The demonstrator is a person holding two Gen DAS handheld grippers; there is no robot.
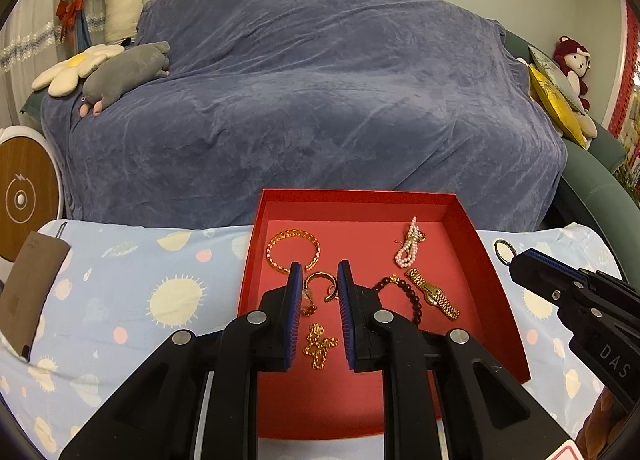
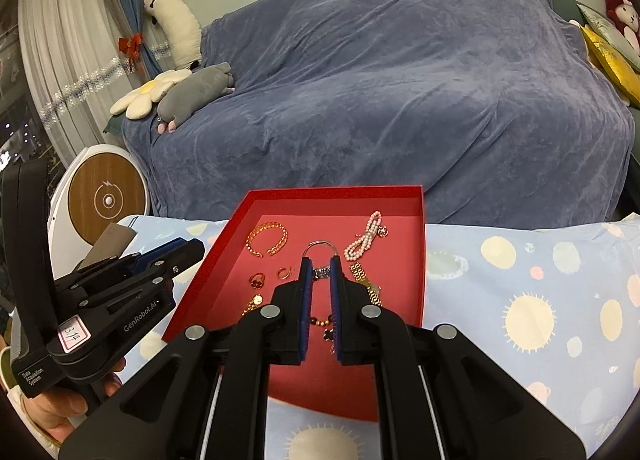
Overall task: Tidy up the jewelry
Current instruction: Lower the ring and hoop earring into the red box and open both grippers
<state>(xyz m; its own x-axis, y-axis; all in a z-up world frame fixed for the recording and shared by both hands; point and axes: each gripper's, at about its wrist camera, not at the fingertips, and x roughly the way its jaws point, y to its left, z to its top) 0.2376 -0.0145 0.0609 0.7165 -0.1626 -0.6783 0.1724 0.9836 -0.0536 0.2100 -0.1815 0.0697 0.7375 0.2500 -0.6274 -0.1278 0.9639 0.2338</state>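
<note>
Black right hand-held gripper (image 2: 319,274) clamped on silver ring (image 2: 320,247), over red tray (image 2: 419,260) centre. Left hand-held gripper (image 1: 319,280) apart, empty, above gold hoop (image 1: 320,285) near tray's left edge. Judgement: lower to bare red floor before releasing, clear of gold watch (image 2: 366,284).

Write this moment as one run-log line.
right gripper: shut on ring | left gripper: open | tray: bracelet, watch
</note>
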